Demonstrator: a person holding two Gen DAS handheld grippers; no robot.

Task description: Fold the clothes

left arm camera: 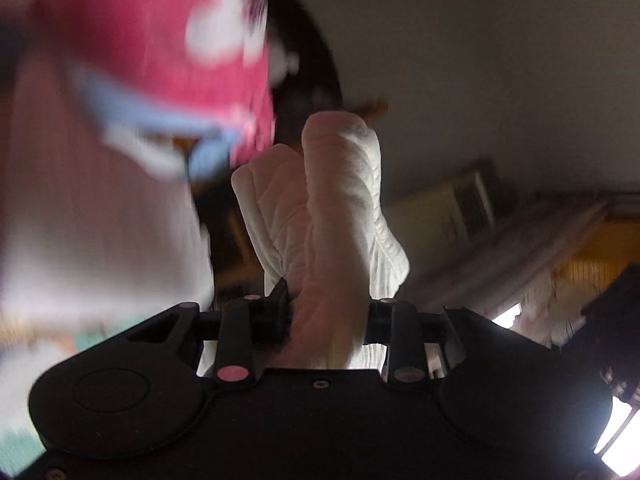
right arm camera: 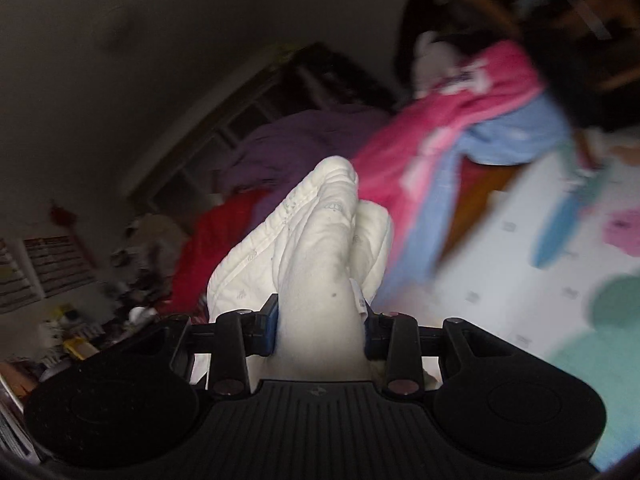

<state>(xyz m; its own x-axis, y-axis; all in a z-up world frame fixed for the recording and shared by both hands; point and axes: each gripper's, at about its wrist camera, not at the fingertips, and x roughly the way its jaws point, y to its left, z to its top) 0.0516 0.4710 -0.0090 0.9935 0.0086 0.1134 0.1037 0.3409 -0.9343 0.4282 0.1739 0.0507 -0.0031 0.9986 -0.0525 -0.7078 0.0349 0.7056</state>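
My left gripper (left arm camera: 326,314) is shut on a bunched fold of a white ribbed garment (left arm camera: 332,200), held up in the air and pointing toward the ceiling. My right gripper (right arm camera: 320,324) is shut on another bunch of the same white garment (right arm camera: 320,232), which rises between its fingers. More of the white cloth (left arm camera: 92,208) hangs blurred at the left of the left wrist view. A pile of clothes, pink (right arm camera: 452,120) and light blue (right arm camera: 516,136), lies beyond the right gripper on the bed.
A bed sheet (right arm camera: 520,280) with coloured shapes fills the right. A purple blanket (right arm camera: 304,140) and red cloth (right arm camera: 224,240) lie by a dark headboard (right arm camera: 240,108). A cluttered floor (right arm camera: 80,320) is at the left. The pink garment (left arm camera: 160,40) is blurred at upper left.
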